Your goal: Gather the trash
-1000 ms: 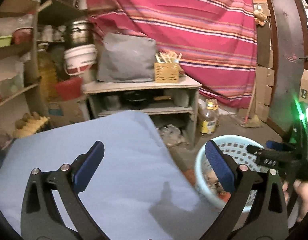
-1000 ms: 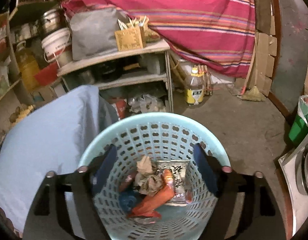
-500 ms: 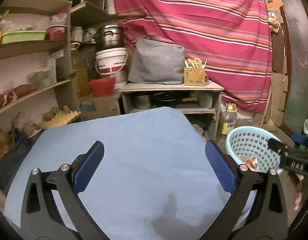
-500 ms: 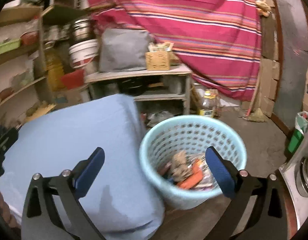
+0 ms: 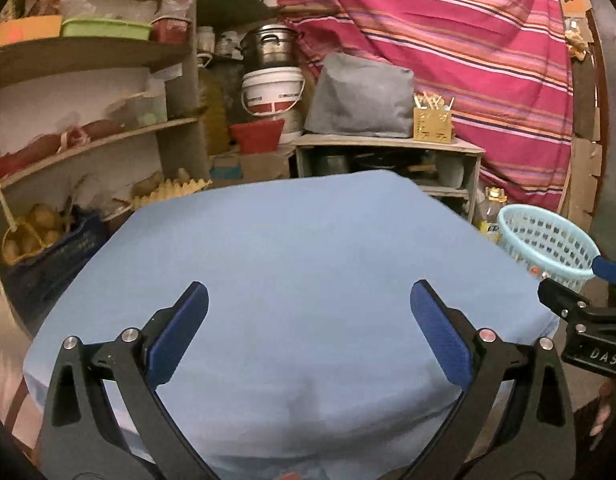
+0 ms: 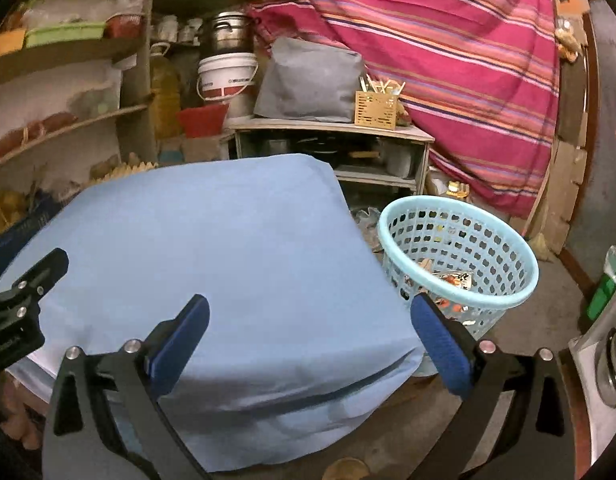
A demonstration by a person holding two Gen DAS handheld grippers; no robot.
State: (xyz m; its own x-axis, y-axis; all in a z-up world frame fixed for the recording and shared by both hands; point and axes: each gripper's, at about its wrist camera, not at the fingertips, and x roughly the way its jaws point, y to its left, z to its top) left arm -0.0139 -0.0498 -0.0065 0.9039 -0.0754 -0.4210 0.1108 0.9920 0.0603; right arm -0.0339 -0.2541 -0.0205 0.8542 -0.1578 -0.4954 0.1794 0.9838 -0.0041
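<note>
A light blue perforated basket point(image 6: 459, 256) stands on the floor to the right of the table, with crumpled wrappers point(image 6: 453, 280) inside. The basket point(image 5: 545, 240) also shows at the right edge of the left wrist view. A blue cloth covers the table point(image 5: 300, 272) point(image 6: 228, 248); I see no loose trash on it. My left gripper point(image 5: 308, 320) hangs open over the cloth's near part, nothing between its fingers. My right gripper point(image 6: 309, 328) is open and empty above the table's right front corner, basket just beyond its right finger. Each gripper shows at the other view's edge.
Wooden shelves point(image 5: 88, 52) with containers and produce line the left. A low shelf unit point(image 5: 387, 152) with a grey bag and a yellow holder stands behind the table. A striped red cloth point(image 5: 447, 40) hangs at the back. A bottle point(image 5: 493, 208) stands by the basket.
Both grippers have pulled back and swung left, away from the basket and over the blue table. The right gripper, earlier above the basket's trash, has widened. The basket now lies to the right.
</note>
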